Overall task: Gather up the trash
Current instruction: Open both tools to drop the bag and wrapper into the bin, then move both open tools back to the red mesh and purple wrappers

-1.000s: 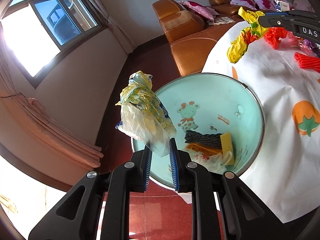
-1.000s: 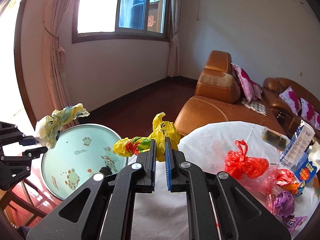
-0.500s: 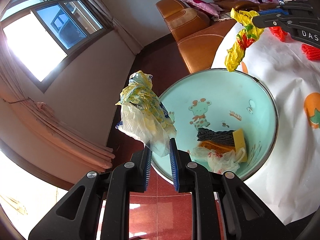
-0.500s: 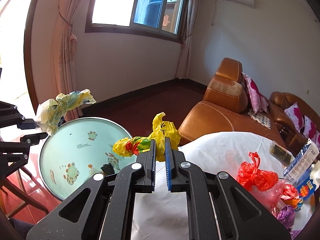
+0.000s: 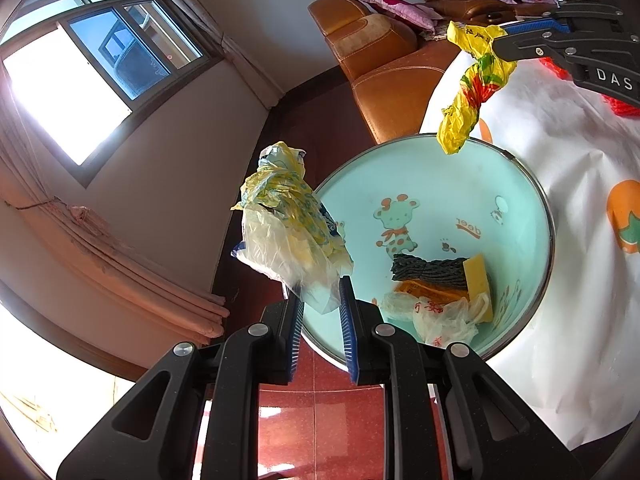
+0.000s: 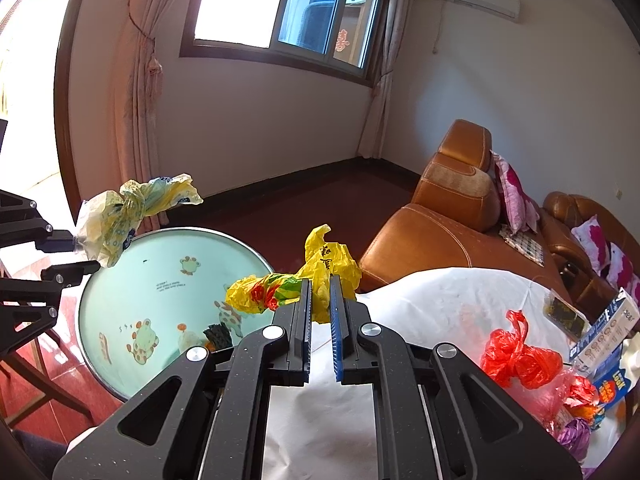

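Note:
My left gripper is shut on a crumpled pale yellow and clear plastic bag, held above the near left rim of a mint green bin. The bin has cartoon prints inside and holds a dark net, a yellow sponge and a clear bag. My right gripper is shut on a bright yellow and red plastic bag, held over the bin's far rim; it also shows in the left wrist view. The bin shows in the right wrist view.
A table with a white fruit-print cloth stands beside the bin. On it lie a red bag, cartons and other wrappers. A brown leather sofa stands behind. The floor is red tile.
My right gripper has carried the yellow and red bag from above the table towards the bin's far rim. My left gripper still holds its pale bag, with the bin now more centred under it.

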The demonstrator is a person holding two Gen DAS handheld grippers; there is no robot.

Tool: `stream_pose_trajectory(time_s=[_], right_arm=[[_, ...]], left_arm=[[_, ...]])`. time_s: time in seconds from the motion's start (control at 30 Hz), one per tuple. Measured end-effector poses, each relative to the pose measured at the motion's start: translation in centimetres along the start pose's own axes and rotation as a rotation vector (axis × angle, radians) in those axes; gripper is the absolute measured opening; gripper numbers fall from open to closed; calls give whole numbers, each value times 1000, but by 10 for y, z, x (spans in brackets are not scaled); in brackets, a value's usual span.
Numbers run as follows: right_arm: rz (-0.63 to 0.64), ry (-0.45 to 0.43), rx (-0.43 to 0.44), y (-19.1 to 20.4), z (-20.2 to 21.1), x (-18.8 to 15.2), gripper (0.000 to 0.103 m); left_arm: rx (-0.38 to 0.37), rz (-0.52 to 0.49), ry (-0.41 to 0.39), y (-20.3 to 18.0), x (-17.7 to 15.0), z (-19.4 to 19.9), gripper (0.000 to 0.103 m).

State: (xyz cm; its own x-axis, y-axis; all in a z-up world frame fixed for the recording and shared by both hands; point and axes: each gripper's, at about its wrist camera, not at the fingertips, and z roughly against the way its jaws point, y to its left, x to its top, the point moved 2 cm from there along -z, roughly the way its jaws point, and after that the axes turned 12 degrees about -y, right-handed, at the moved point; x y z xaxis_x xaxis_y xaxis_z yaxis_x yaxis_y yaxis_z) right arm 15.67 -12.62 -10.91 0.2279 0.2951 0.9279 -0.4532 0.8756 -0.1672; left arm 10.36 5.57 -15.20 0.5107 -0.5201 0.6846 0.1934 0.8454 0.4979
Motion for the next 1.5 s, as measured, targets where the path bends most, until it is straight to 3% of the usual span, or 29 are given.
stream_pose_trajectory(time_s=[0.33,0.43,0.5,0.57,0.8,1.5], right_arm=[[16,8,19,11,-3,-1,9],[17,17,35,14,-5,-3,10],[30,20,48,18,-7,-5,21],[33,26,57,20,-8,-6,27],[23,35,54,20,-10,-8,33],[19,34,44,17,-10,-8,37]], left_arm=[[-18,2,-2,-1,0,1,19],[-16,8,0,0,0,0,24],[-17,9,-5,0,1,2,27],[-20,8,-10,-1,1,2,36],[-3,8,-16,-2,1,2,52],[10,24,-15,2,1,1,53]])
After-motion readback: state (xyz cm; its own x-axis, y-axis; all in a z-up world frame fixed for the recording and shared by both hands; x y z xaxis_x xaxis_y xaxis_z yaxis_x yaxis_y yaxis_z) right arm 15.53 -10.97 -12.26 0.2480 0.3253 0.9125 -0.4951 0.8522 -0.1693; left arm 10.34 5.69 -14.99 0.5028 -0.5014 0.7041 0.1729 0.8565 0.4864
